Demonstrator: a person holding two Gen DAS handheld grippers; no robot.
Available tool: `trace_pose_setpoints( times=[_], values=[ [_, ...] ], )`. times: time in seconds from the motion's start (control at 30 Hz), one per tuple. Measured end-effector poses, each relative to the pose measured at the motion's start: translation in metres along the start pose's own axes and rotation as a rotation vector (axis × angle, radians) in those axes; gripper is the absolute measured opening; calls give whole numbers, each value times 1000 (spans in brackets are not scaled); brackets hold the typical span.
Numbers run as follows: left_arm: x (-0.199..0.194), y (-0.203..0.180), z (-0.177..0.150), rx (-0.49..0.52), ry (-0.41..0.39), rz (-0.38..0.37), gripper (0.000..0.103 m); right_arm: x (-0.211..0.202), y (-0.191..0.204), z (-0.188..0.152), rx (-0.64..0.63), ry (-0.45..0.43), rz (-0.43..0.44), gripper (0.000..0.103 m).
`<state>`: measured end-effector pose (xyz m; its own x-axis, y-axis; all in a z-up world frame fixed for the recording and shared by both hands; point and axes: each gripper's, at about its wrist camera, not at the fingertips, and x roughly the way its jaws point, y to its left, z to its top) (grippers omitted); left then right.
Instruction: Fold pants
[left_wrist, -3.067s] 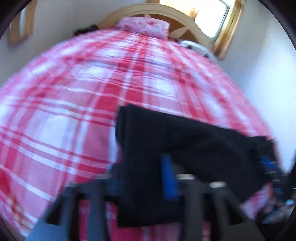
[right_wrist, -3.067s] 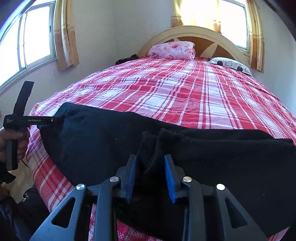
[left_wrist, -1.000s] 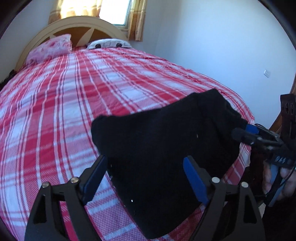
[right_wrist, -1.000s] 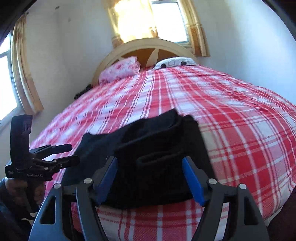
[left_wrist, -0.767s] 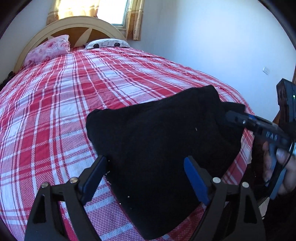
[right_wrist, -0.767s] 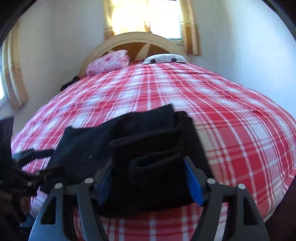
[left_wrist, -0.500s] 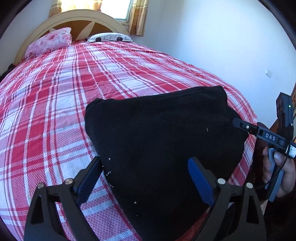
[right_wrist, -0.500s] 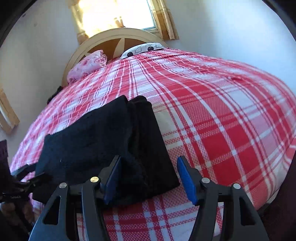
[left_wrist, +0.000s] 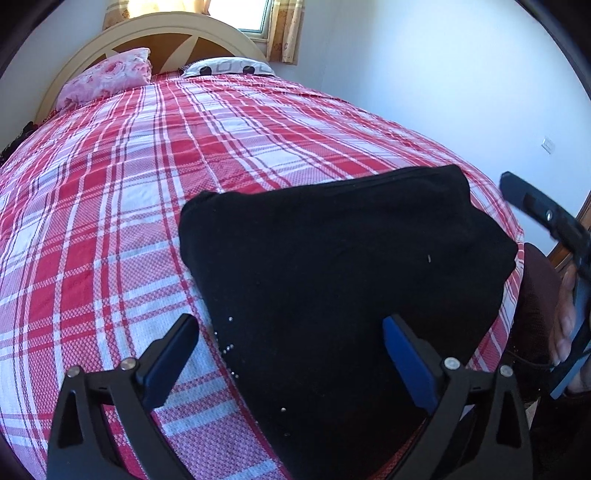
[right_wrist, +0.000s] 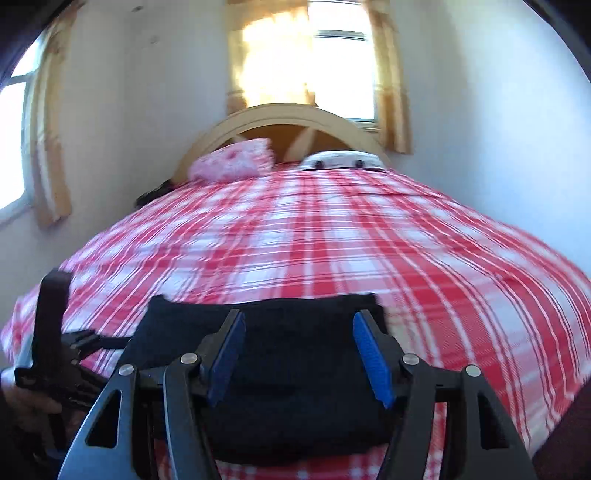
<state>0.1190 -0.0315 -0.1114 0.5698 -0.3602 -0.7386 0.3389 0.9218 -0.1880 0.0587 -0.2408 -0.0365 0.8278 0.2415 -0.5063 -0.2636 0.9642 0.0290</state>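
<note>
The black pants (left_wrist: 351, 258) lie folded into a compact stack near the foot corner of the bed (left_wrist: 110, 184). My left gripper (left_wrist: 288, 328) hovers just above their near edge, its jaws opening wide, the cloth below them and no pad pressing on it. My right gripper (right_wrist: 299, 321) is open too, raised over the other side of the pants (right_wrist: 295, 373), which show between and behind its blue pads (right_wrist: 369, 354) without being pinched. Each gripper shows at the edge of the other's view: the right gripper (left_wrist: 535, 210), held by a hand (left_wrist: 565, 314), and the left gripper (right_wrist: 55, 332).
A red and white plaid cover (right_wrist: 369, 240) spreads over the whole bed. A pink pillow (left_wrist: 107, 77) and a white patterned pillow (left_wrist: 229, 66) rest against the arched headboard (right_wrist: 291, 114). A curtained window (right_wrist: 332, 62) is behind it. The bed edge drops off just right of the pants.
Both grippers, shut on the pants three seconds ago, have let go. The left jaws widened over the last second. The right gripper drew back and rose, and the pants settled flat.
</note>
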Motion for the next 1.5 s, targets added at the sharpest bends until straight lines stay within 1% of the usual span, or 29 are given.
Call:
trace_pose_setpoints(
  times=[0.1, 0.2, 0.3, 0.37, 0.47, 0.57, 0.67, 0.8, 0.97, 1.03, 1.13, 1.2, 1.27, 1.3, 1.33, 1.4, 1.5],
  values=[
    [-1, 1, 0, 0, 1, 3, 103, 17, 23, -4, -75, 42, 57, 62],
    [0, 3, -1, -3, 1, 3, 103, 33, 25, -11, -86, 99, 68, 62],
    [1, 3, 0, -4, 4, 1, 103, 44, 14, -19, -71, 150, 33, 62],
    [2, 3, 0, -6, 8, -5, 103, 50, 1, -26, -63, 178, -10, 62],
    [4, 4, 1, -12, 15, -12, 103, 53, -11, -36, -78, 175, -11, 62],
    [4, 4, 2, -14, 17, -13, 103, 52, -11, -36, -109, 172, -14, 62],
    [3, 3, 2, -8, 14, -9, 103, 50, -15, -35, -113, 176, -7, 62],
    [4, 1, 3, 0, 10, -3, 103, 47, -19, -36, -111, 176, -20, 62],
    [-8, 6, 9, 51, -37, 49, 103, 47, -20, -34, -107, 185, -28, 62],
    [-11, 12, 12, 40, -48, 61, 103, 44, -21, -28, -90, 181, -19, 62],
    [-16, 19, 12, 13, -59, 82, 103, 39, -24, -10, -57, 147, -12, 62],
    [-21, 19, 7, 14, -68, 90, 103, 41, -19, 5, -56, 131, 22, 62],
    [-28, 15, -2, 27, -75, 103, 103, 48, -7, 19, -74, 143, 93, 62],
    [-30, 12, -8, 35, -74, 103, 103, 53, 0, 24, -76, 156, 143, 62],
    [-30, 10, -12, 45, -68, 99, 103, 61, 9, 32, -63, 182, 225, 62],
    [-32, 4, -22, 69, -65, 96, 103, 77, 21, 42, -45, 227, 333, 62],
    [-34, -3, -26, 106, -69, 104, 103, 105, 46, 59, -60, 287, 432, 61]
  ],
)
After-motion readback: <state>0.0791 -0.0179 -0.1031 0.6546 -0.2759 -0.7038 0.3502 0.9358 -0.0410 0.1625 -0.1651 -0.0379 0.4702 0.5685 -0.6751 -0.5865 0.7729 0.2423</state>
